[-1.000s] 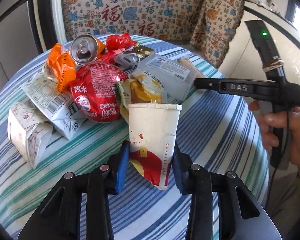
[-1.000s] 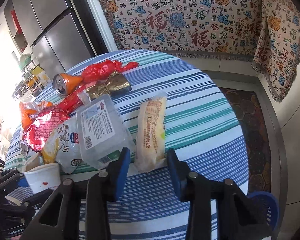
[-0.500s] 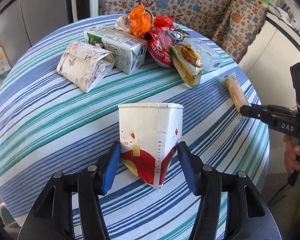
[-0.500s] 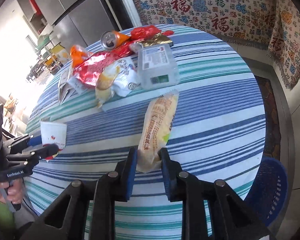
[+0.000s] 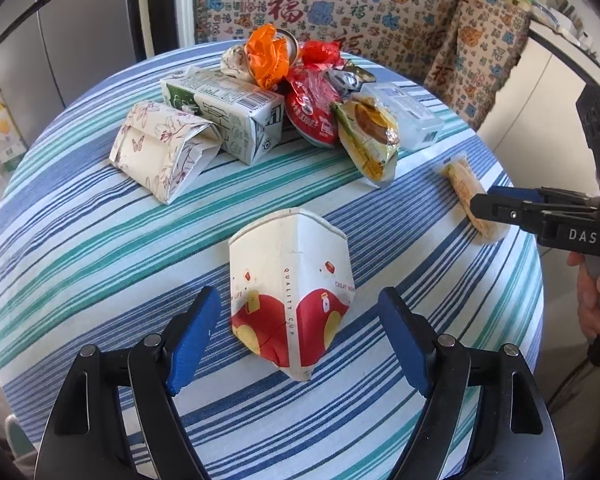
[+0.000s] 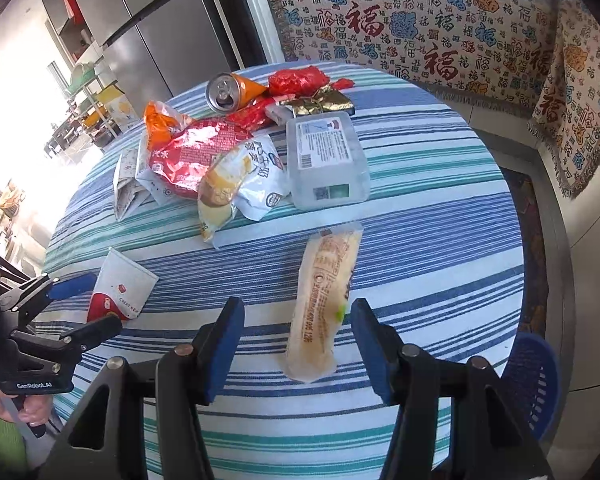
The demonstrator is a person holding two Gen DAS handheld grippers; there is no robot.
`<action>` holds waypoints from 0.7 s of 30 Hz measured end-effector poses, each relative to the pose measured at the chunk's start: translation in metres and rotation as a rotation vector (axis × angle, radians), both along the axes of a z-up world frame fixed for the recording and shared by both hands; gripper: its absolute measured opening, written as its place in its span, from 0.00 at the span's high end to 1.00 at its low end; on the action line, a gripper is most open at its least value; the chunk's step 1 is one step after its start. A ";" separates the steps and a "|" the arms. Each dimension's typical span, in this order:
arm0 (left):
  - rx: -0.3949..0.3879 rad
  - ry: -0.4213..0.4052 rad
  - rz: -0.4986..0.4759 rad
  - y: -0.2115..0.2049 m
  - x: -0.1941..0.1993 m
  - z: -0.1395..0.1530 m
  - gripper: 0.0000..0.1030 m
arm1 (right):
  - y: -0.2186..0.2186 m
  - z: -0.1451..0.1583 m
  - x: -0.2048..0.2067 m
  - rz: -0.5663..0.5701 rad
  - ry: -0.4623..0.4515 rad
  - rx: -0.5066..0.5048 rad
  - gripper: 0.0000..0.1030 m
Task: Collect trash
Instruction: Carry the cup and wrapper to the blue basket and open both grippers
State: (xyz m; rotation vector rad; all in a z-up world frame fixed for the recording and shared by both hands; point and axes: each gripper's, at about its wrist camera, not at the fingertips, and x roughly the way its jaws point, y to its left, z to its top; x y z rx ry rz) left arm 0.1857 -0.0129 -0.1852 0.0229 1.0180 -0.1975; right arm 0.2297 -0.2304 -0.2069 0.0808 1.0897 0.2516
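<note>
A crushed white and red paper cup (image 5: 292, 292) lies on the striped tablecloth (image 5: 80, 240) between the fingers of my left gripper (image 5: 300, 336), which is open and not touching it. The cup also shows in the right wrist view (image 6: 120, 288). A long yellow snack wrapper (image 6: 324, 304) lies between the fingers of my right gripper (image 6: 298, 344), which is open around it. The wrapper also shows in the left wrist view (image 5: 468, 196). A trash pile sits at the far side: milk carton (image 5: 228, 116), red wrapper (image 5: 312, 108), orange can (image 6: 232, 92), clear plastic box (image 6: 326, 160).
A folded floral paper pack (image 5: 160, 152) lies left of the carton. A blue basket (image 6: 532, 380) stands on the floor beyond the table's right edge. A patterned sofa cover (image 6: 420, 12) is behind the table, and a fridge (image 6: 152, 20) stands at the back left.
Both grippers pulled their items toward the near side of the table and then opened. The cup and the yellow wrapper now lie released on the cloth.
</note>
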 end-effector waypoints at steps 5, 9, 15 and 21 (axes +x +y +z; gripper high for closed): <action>0.065 0.001 -0.020 -0.006 0.002 -0.005 0.55 | -0.003 -0.001 -0.001 -0.022 -0.009 -0.008 0.84; 0.002 0.010 -0.015 0.002 0.000 -0.002 0.78 | -0.009 0.014 -0.014 -0.038 -0.058 0.028 0.84; -0.109 -0.010 -0.023 0.002 -0.009 0.010 0.86 | -0.020 0.016 -0.042 -0.103 -0.061 0.143 0.84; -0.200 -0.055 -0.102 -0.026 -0.037 0.036 0.86 | -0.046 0.031 -0.084 -0.205 -0.066 0.153 0.84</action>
